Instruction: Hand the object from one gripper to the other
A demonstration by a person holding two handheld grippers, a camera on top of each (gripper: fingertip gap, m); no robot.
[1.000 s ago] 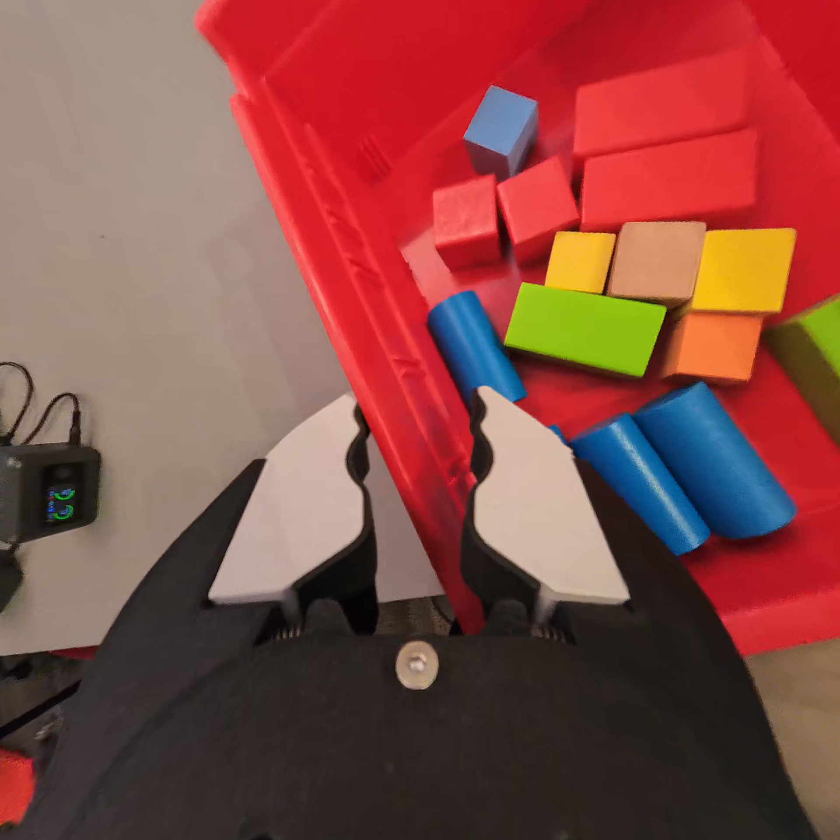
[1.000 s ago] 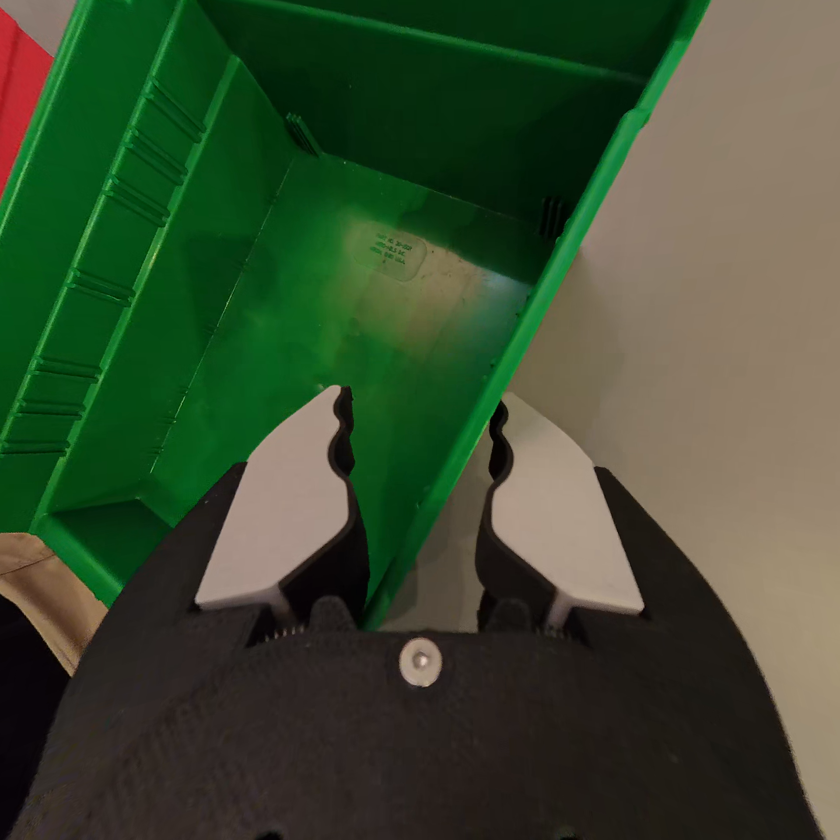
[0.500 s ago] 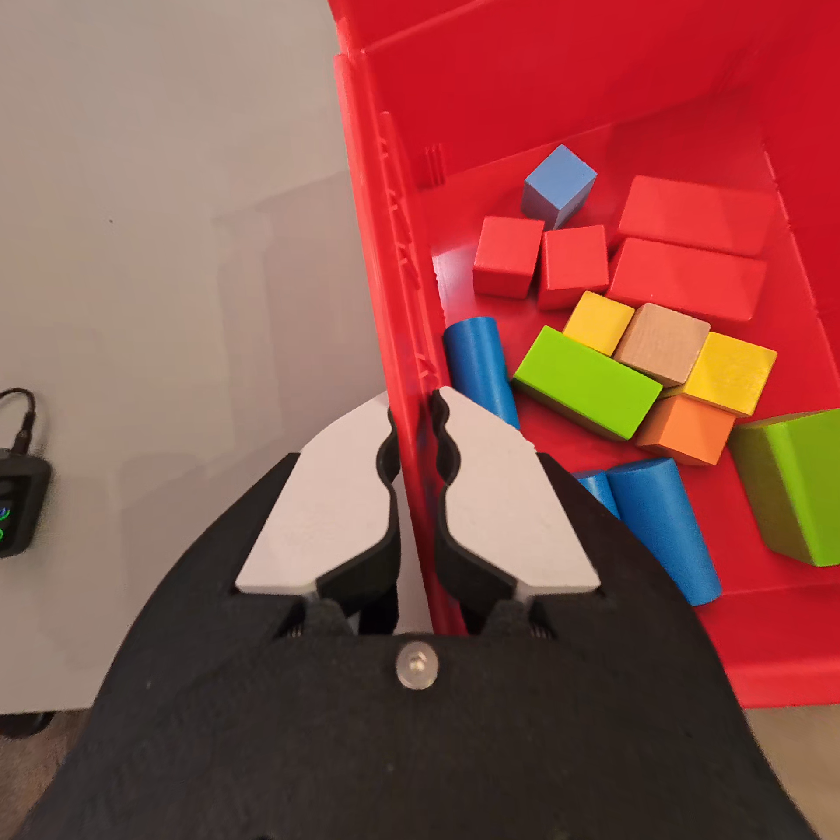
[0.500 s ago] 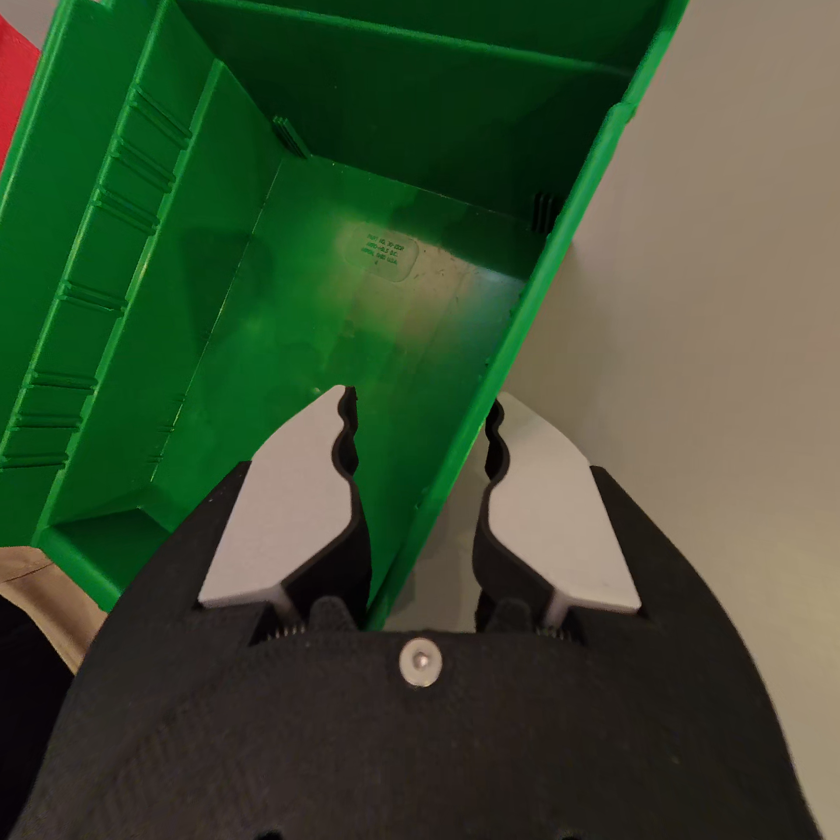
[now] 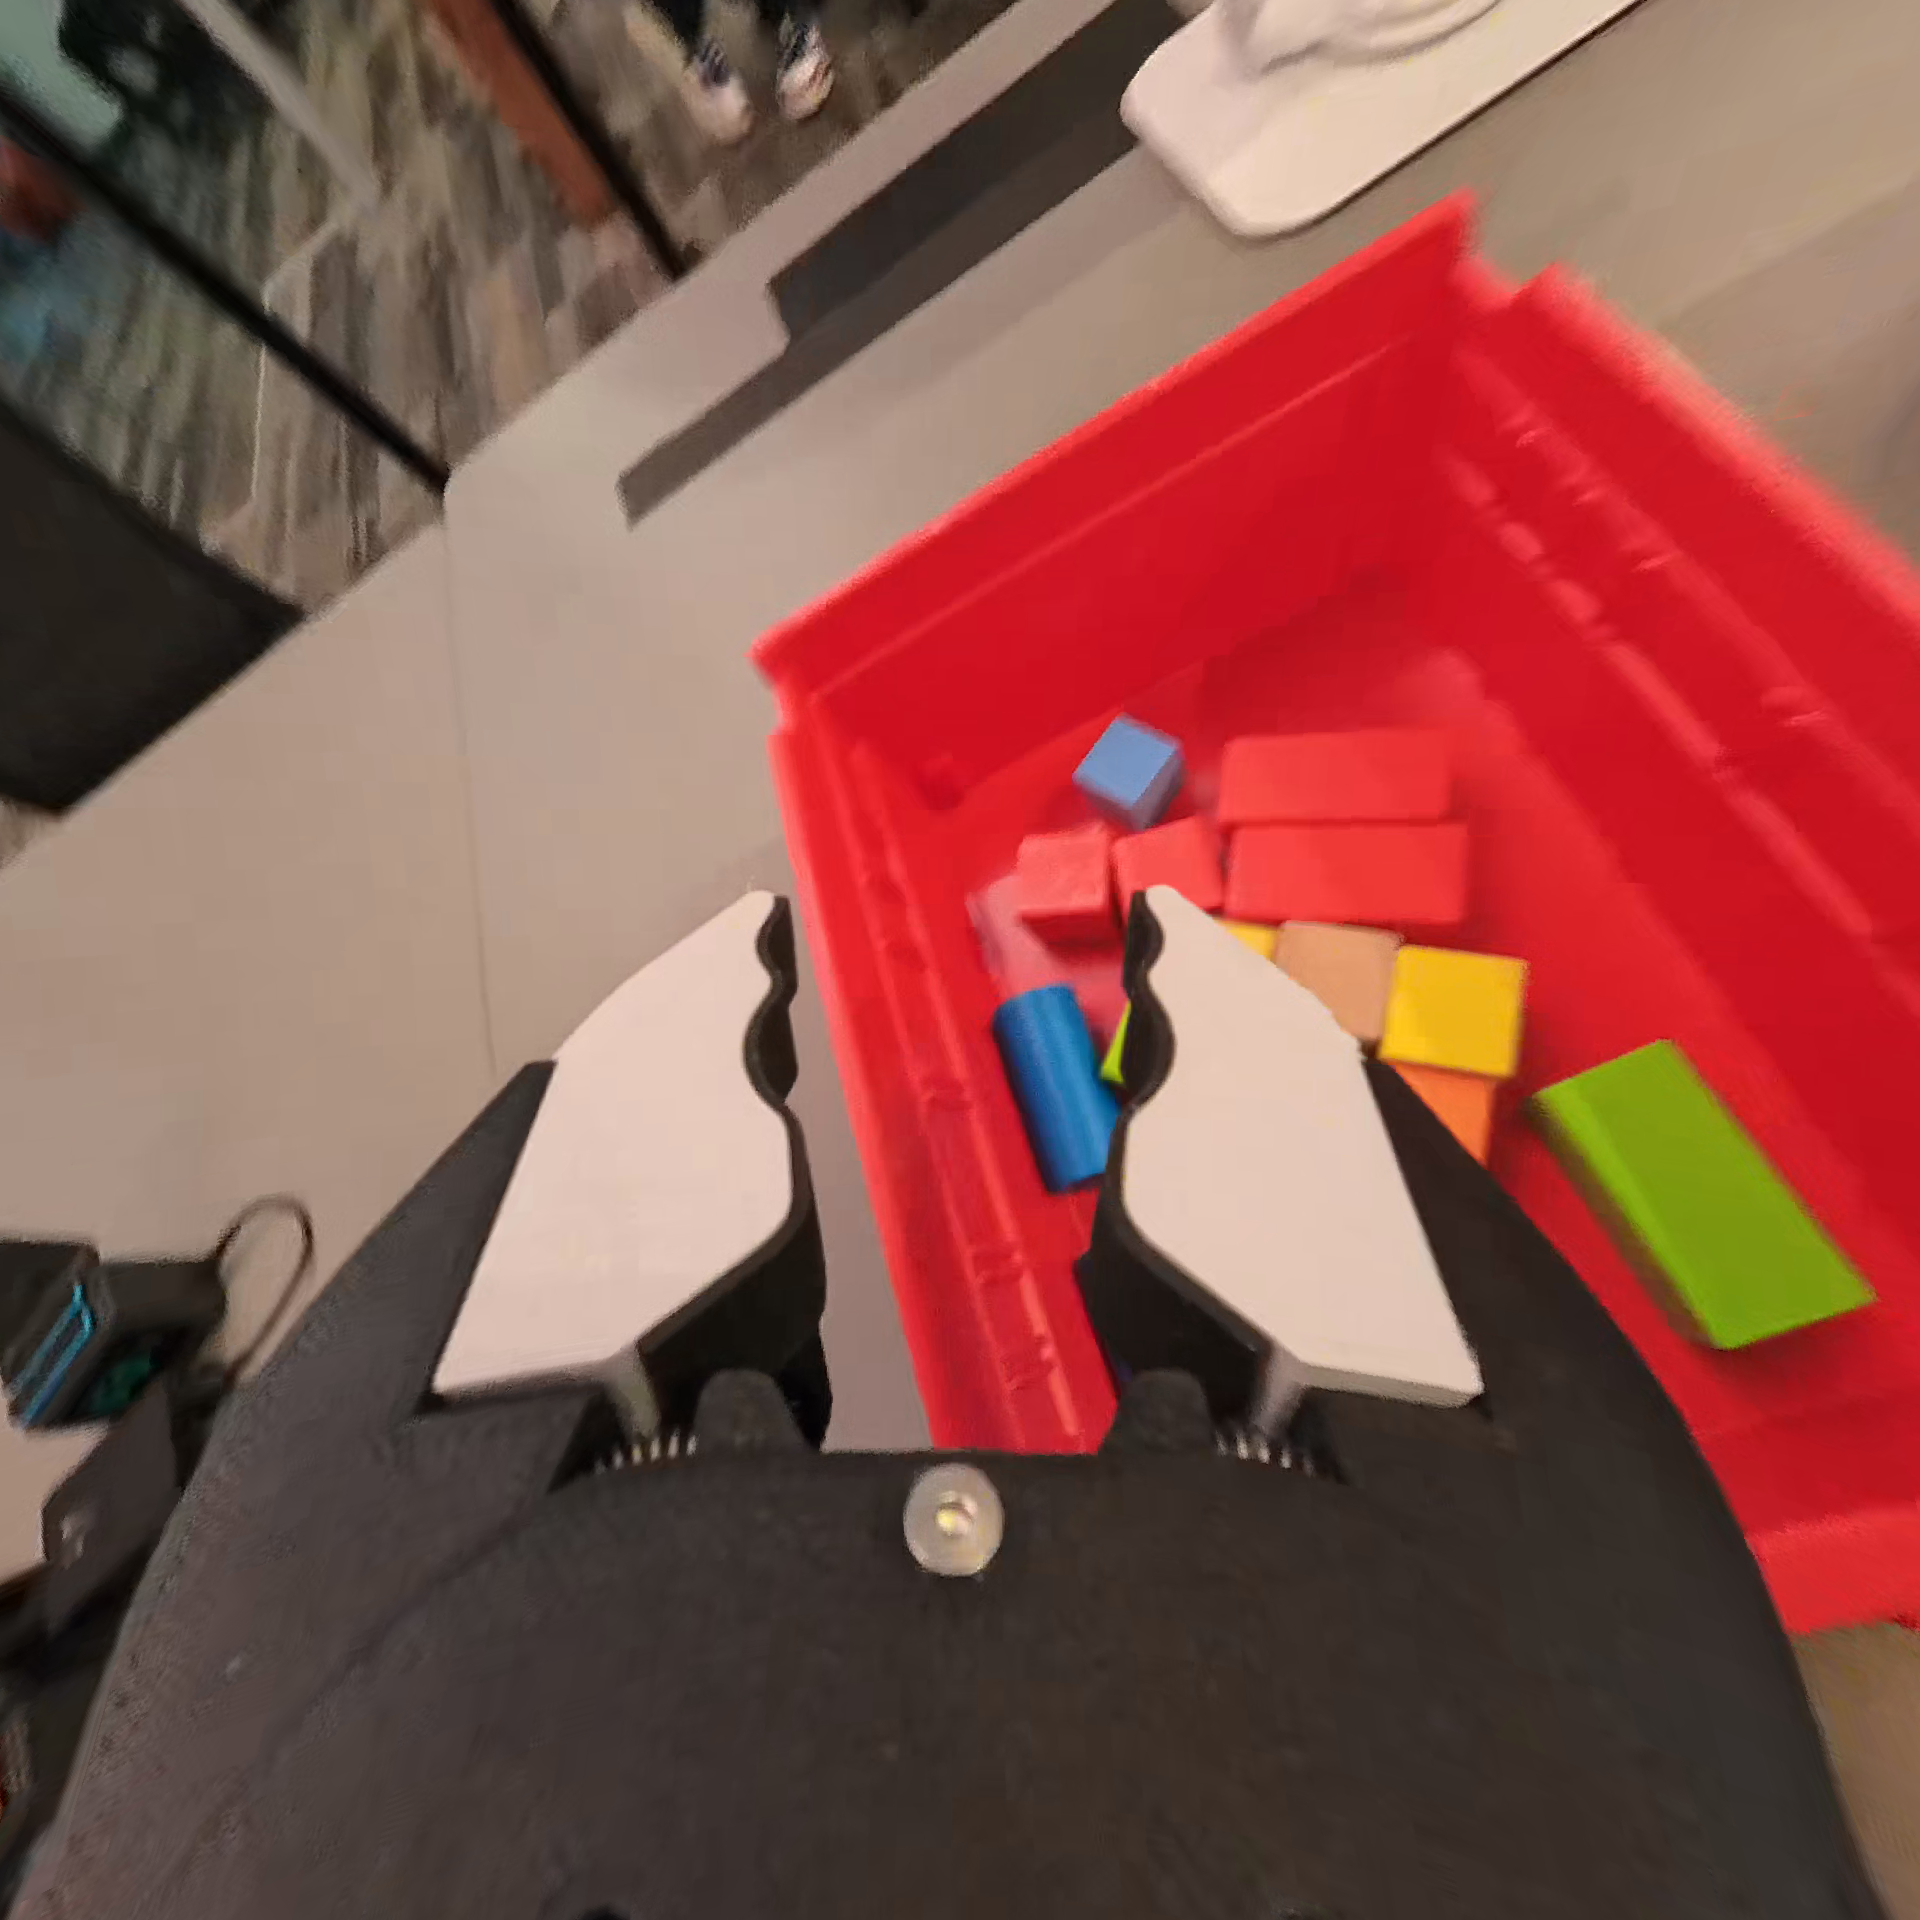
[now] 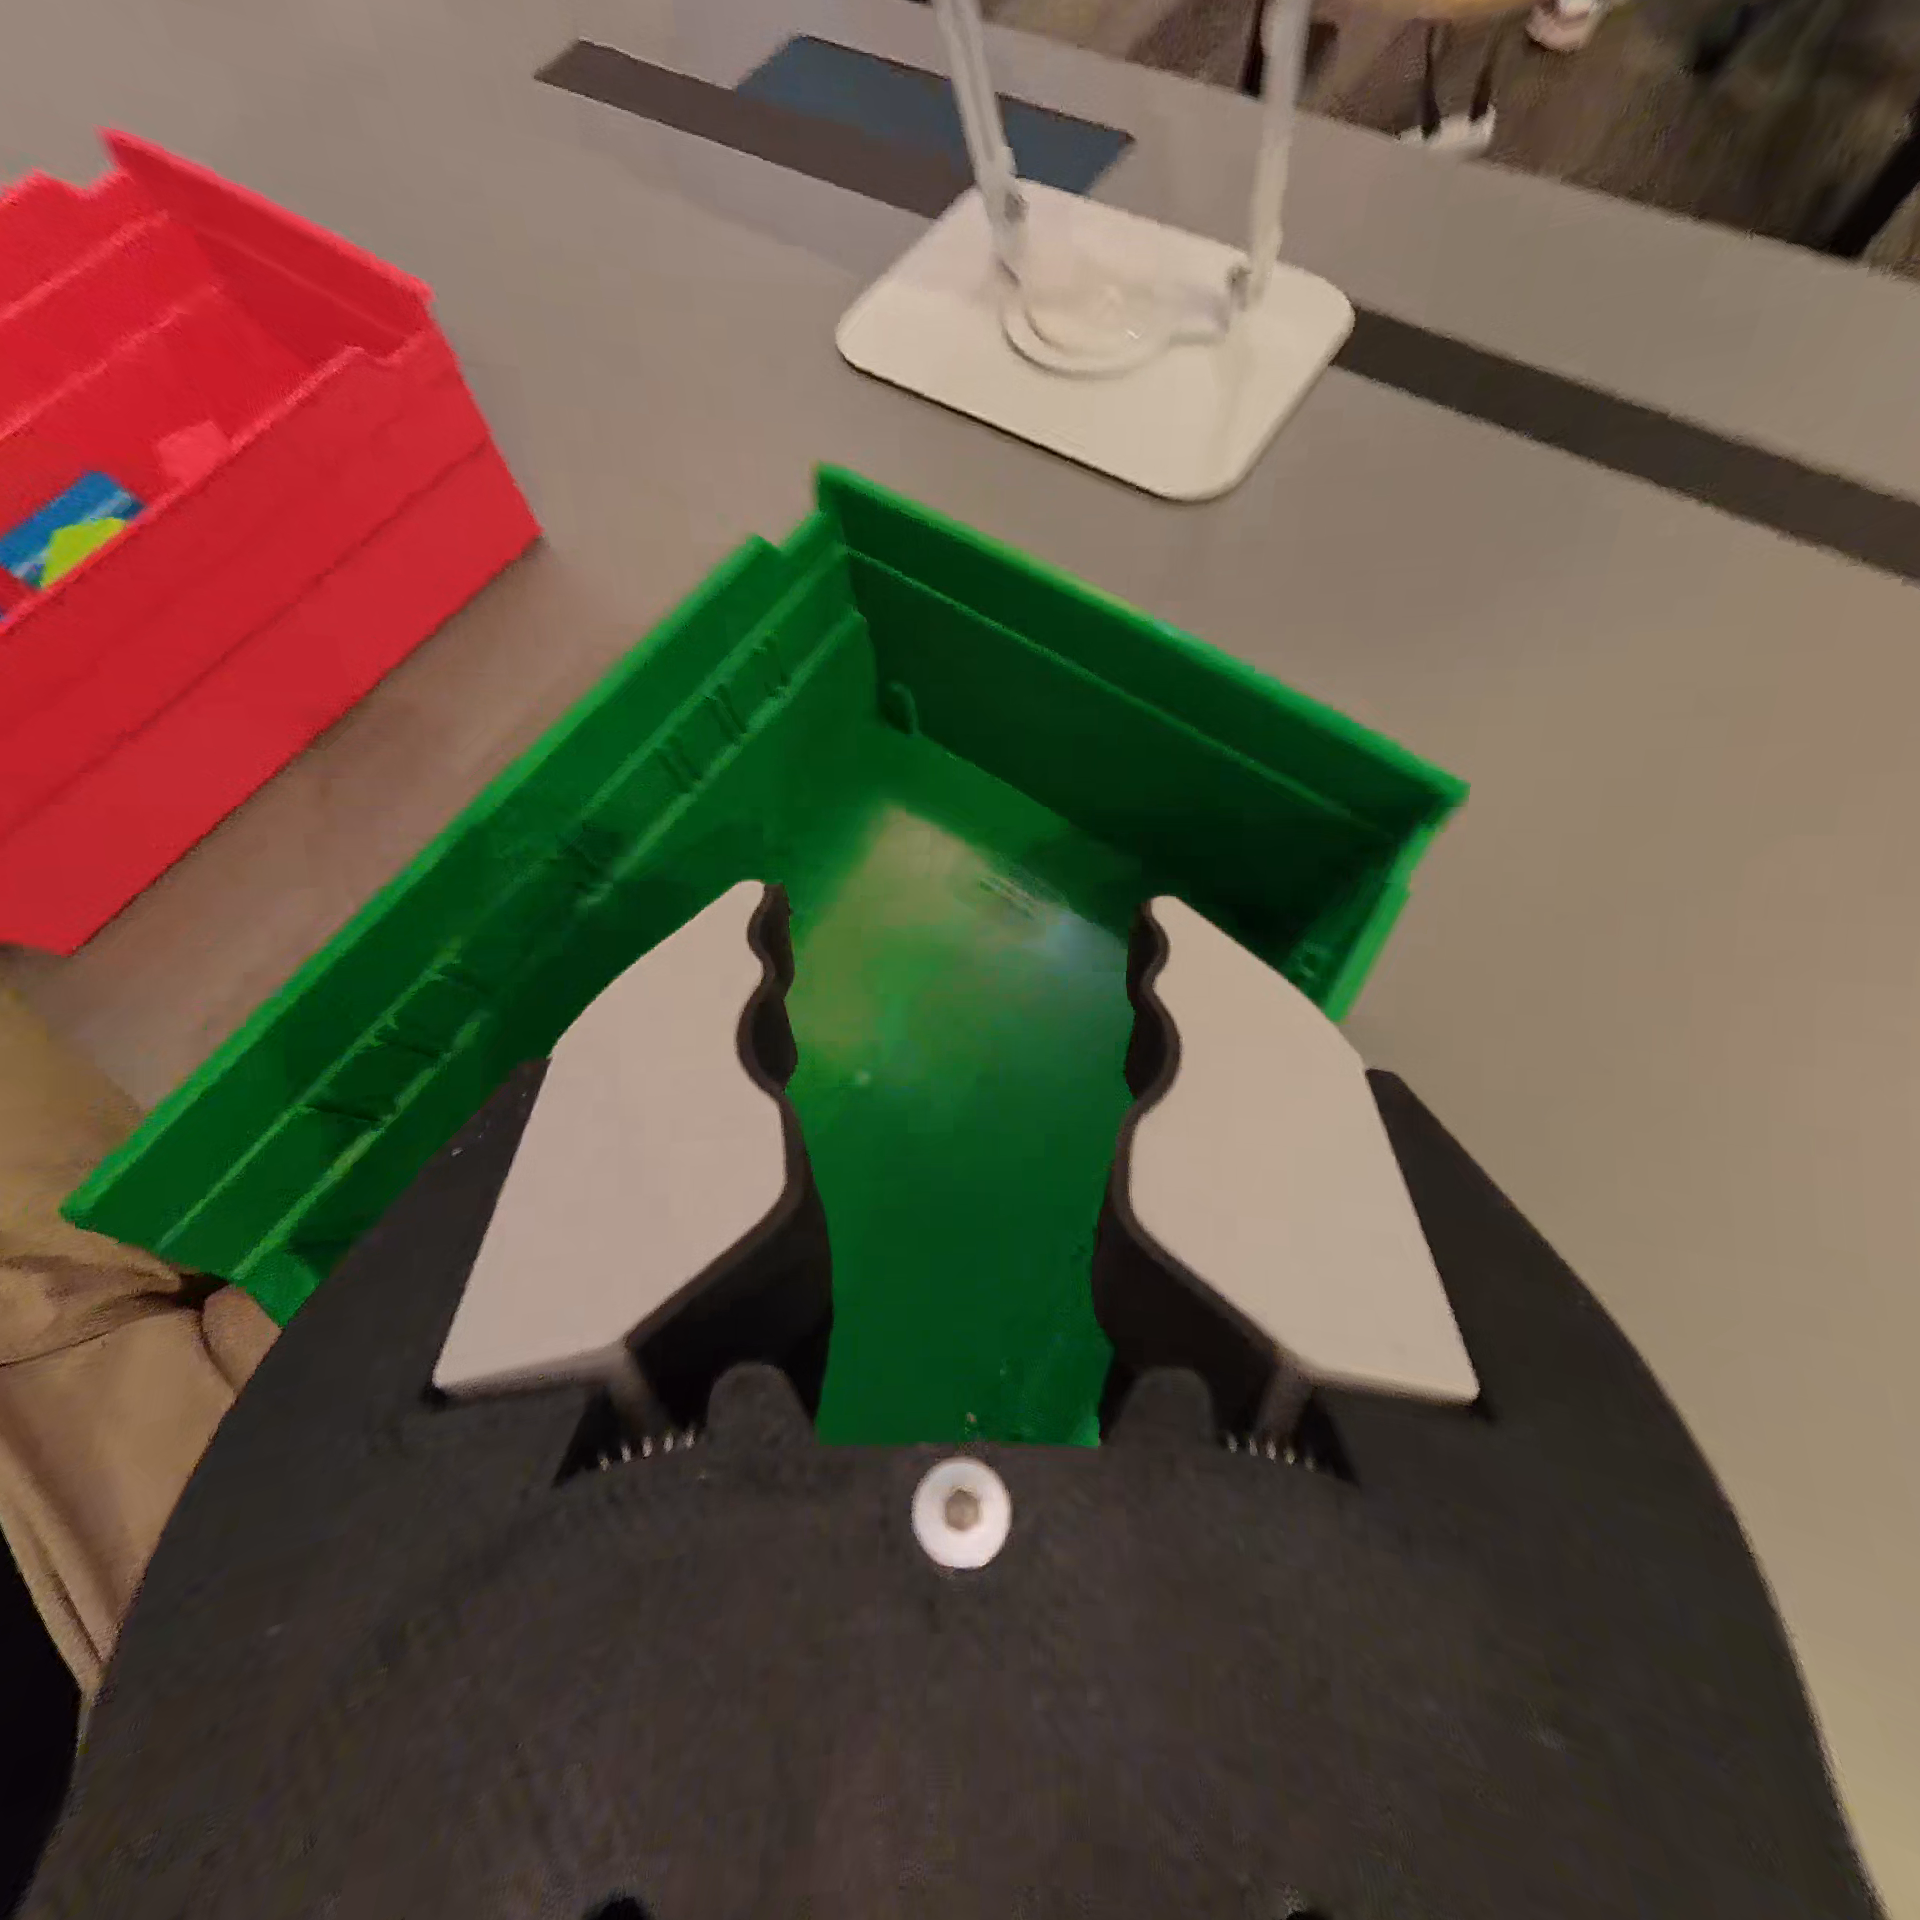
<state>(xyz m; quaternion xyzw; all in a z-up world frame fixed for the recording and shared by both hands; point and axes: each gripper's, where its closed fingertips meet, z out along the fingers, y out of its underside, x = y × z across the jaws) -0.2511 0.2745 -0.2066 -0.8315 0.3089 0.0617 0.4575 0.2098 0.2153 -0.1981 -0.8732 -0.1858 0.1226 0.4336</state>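
Left gripper [image 5: 956,925] spread wide and holding nothing, straddling the near-left wall of the red bin [image 5: 935,1143]: one finger over the grey table [image 5: 312,883], the other over the bin's inside. Between and just past the fingertips, a blue cylinder [image 5: 1055,1091] lying on its side against that wall, not touched by either finger. Past the right fingertip, a cluster of wooden blocks on the bin floor: a small blue cube [image 5: 1127,771], two small red cubes [image 5: 1070,883], two long red blocks [image 5: 1340,831] side by side, a tan block [image 5: 1335,977], a yellow block [image 5: 1455,1008], an orange block [image 5: 1449,1107] partly hidden behind the finger, and a large green block [image 5: 1694,1195] lying apart to the right (all matte, solid-coloured, somewhat blurred). Seen from above and tilted forward, looking down into the bin.

Right gripper [image 6: 956,914] likewise spread wide and empty, poised above the floor of a green bin [image 6: 1143,675] with nothing visible inside it. Red bin [image 6: 260,675] off to the left on the same table [image 6: 1558,831], apart from the green one. White stand base [image 6: 1091,343] beyond the green bin. Small black device with a cable [image 5: 94,1340] at the left edge of the left view.
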